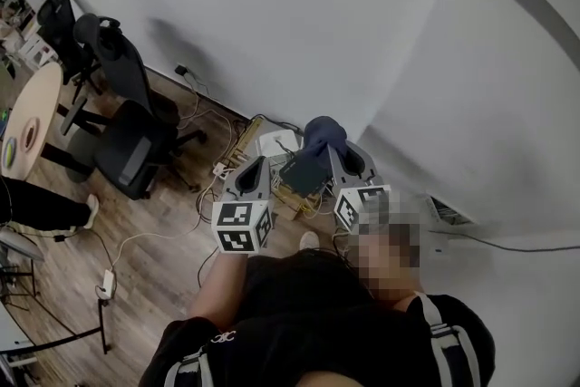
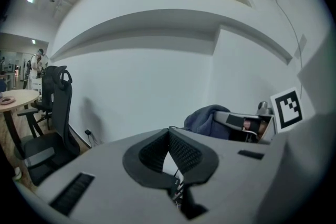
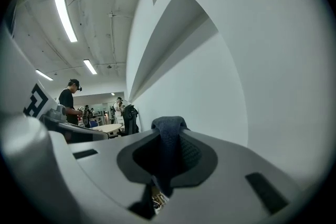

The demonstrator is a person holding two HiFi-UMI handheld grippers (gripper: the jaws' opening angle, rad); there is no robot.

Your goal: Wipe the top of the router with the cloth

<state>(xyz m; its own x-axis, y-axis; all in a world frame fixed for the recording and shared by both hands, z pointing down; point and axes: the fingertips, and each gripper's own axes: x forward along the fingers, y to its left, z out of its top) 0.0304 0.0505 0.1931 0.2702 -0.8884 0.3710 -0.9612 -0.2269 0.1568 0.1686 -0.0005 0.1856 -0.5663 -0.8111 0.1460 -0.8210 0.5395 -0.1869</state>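
- Blue cloth (image 3: 169,124) is clamped in the right gripper (image 3: 168,140); the left gripper (image 2: 169,134) is closed and empty.
- Wiping has not begun. Next, lower the cloth onto what looks like the router (image 1: 304,173) beneath the grippers.

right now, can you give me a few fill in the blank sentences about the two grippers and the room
1. The right gripper is shut on a cloth whose colour is dark ___.
2. The left gripper has its jaws together and holds ___.
3. In the head view, the office chairs stand next to a table whose top is ___ in shape.

Missing words: blue; nothing; round
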